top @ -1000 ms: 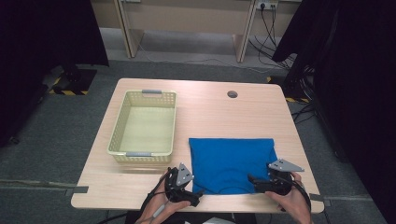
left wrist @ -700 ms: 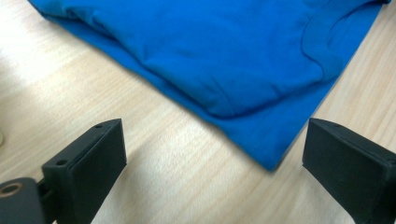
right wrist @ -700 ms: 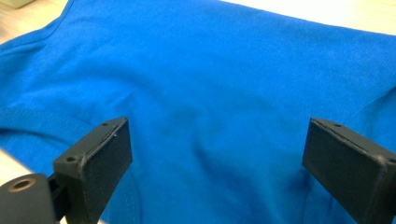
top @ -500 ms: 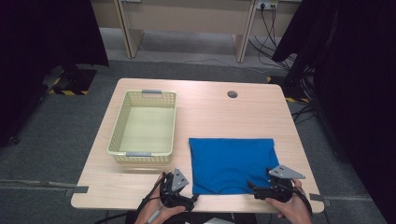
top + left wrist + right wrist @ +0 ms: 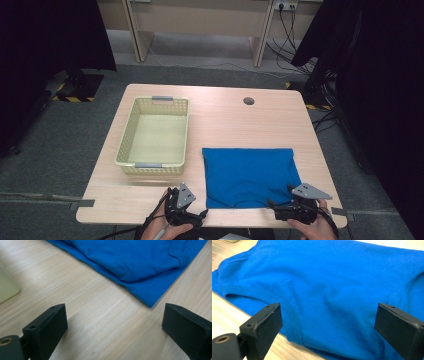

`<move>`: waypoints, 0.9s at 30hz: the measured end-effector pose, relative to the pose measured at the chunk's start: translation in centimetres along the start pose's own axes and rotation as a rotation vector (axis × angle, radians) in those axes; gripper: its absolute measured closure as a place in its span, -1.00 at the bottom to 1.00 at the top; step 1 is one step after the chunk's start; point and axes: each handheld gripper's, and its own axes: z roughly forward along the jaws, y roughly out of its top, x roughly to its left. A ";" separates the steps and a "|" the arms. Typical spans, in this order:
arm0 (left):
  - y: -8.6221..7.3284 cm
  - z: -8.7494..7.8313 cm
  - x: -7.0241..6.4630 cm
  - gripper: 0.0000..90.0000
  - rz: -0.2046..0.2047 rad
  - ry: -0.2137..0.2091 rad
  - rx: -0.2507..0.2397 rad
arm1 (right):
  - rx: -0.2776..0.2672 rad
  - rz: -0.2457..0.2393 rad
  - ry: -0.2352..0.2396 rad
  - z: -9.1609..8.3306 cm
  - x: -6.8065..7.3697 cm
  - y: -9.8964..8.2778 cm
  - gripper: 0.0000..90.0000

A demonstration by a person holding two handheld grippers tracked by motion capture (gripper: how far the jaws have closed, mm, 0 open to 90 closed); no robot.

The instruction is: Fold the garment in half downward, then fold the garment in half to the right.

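The desk (image 5: 225, 125), a pale wood-grain laminate, carried a cream perforated plastic basket (image 5: 154, 135) at left and a folded blue T-shirt (image 5: 247, 175) lying flat near the front right edge. The shirt, a soft knit with a ribbed collar and stitched hems, was judged light, limp and prone to unfolding; its near corners offered the best hold. The left claw (image 5: 200, 216) stood spread beside the shirt's near-left corner; the right claw (image 5: 272, 206), also spread, stood over the near hem.
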 end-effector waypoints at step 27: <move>-1.5 -1.5 0.1 -0.88 -0.019 0.037 -0.019 | -0.005 -0.005 -0.001 -0.5 0.5 -0.5 -0.83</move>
